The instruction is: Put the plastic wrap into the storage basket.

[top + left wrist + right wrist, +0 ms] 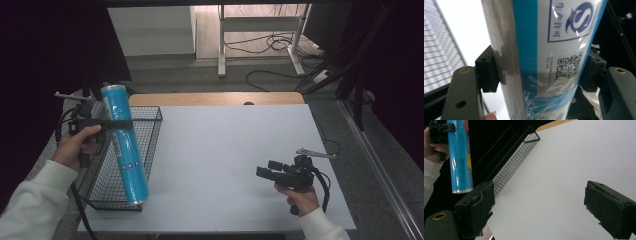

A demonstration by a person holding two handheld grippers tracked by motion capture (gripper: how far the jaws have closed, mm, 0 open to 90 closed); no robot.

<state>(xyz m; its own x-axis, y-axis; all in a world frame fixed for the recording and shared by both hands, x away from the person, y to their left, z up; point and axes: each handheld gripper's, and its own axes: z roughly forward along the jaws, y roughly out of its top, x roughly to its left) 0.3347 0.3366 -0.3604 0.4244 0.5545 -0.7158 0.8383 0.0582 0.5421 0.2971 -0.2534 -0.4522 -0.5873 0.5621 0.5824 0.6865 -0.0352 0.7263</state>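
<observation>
Left gripper (111, 123): clamped across a long blue roll (124, 145) — one jaw on each side of it, gripping nearer the roll's upper end than its middle.
Roll, long axis: close to upright, leaning a little; from the grip the short part rises to a shiny flat top, the long part runs down and toward the person.
Roll, place: held over the black wire basket (150, 137) at the table's left edge, lower end low by the basket's near corner; whether it touches the mesh cannot be told.
Roll, surface: in the left gripper view the roll (549, 60) shows clear wrapping, a white label with a QR code and a blue logo.
Right gripper (266, 169): jaws spread wide apart, gripping nothing, low over the white table (235, 150).
From the right gripper: the basket (516, 157) lies ahead, the roll (460, 160) hanging beyond its left jaw.
</observation>
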